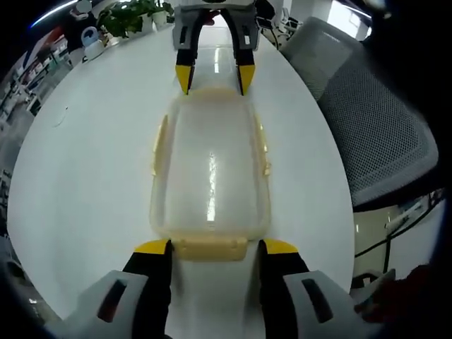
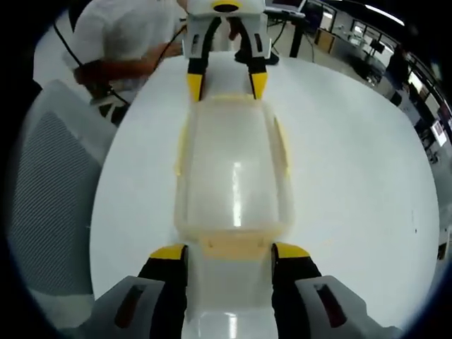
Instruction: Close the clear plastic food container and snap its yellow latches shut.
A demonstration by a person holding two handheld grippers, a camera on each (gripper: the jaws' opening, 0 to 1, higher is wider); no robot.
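A clear plastic container (image 1: pixel 210 169) with its lid on lies lengthwise on the white table (image 1: pixel 92 162). Pale yellow latches run along its long sides (image 1: pixel 161 145) and its ends. In the left gripper view my left gripper (image 1: pixel 215 248) is open, its yellow-tipped jaws flanking the near end latch (image 1: pixel 210 247). At the far end the right gripper (image 1: pixel 212 78) straddles the other end, also open. The right gripper view shows the same container (image 2: pixel 233 176) from the opposite end. There my right gripper (image 2: pixel 230 252) spans the near end latch (image 2: pixel 233 244), and the left gripper (image 2: pixel 226 85) stands at the far end.
A grey mesh office chair (image 1: pixel 374 127) stands close to the table edge, also seen as the chair (image 2: pixel 56 198). Potted plants (image 1: pixel 131 18) sit past the table's far end. A person in a white shirt (image 2: pixel 120 35) is beside the table, with desks behind.
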